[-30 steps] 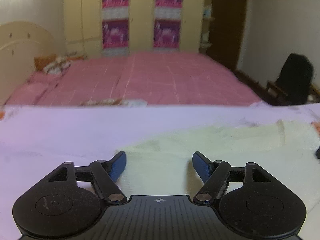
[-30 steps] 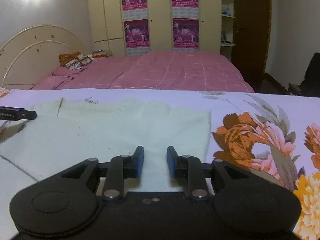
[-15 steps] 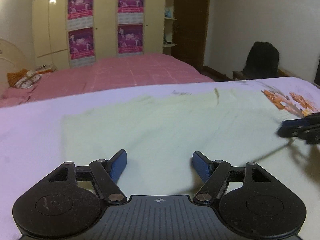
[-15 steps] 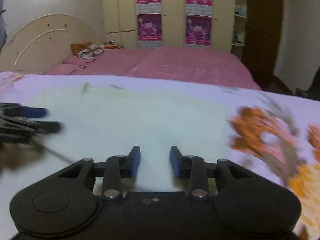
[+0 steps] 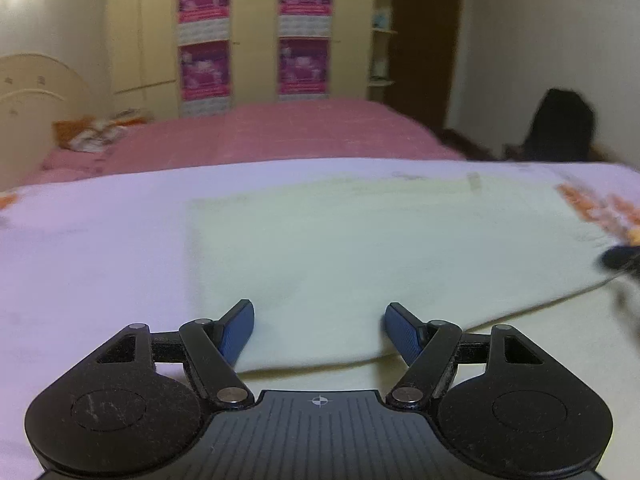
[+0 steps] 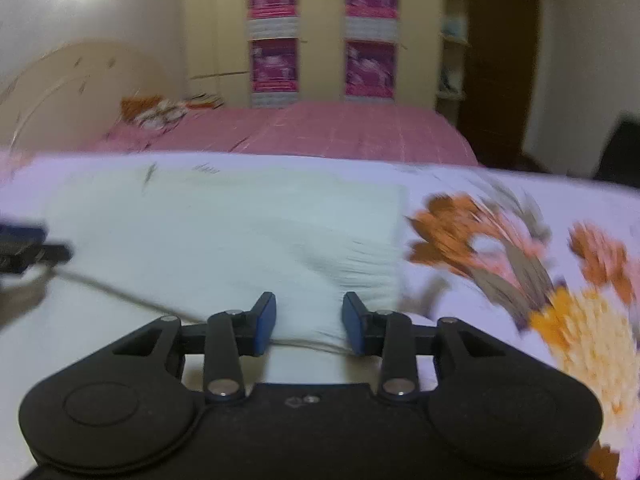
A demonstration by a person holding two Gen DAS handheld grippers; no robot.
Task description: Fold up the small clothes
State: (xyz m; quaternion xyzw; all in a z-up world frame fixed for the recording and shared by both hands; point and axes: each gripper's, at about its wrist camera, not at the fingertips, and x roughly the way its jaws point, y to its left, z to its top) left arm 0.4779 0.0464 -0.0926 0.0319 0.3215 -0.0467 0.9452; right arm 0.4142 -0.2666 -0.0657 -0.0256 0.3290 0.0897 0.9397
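Nearest to me, my left tongs (image 5: pixel 319 326) are spread wide and empty, 1 blue pad on each side of the near folded edge of the pale garment (image 5: pixel 360 248), low enough, I judge, to bite that edge. My right tongs (image 6: pixel 310 322) are also parted, somewhat narrower, grasping nothing, and straddle the same edge close to the garment's right corner. I read this placement as 2 grips spaced along 1 hem so the cloth lifts evenly for the next fold.

The garment lies flat on the floral sheet (image 6: pixel 520 248) covering the surface I work on; a second pale layer shows under its near edge. Its left border is straight with plain sheet beside it, and its right border stops just short of the orange flower print, so there is room on both sides. The far edge lies well inside the sheet, leaving room to carry the fold forward.

Beyond is a pink bed (image 5: pixel 280 132), then a wardrobe (image 5: pixel 256 32) with posters, and a dark chair (image 5: pixel 560 128) at the right.
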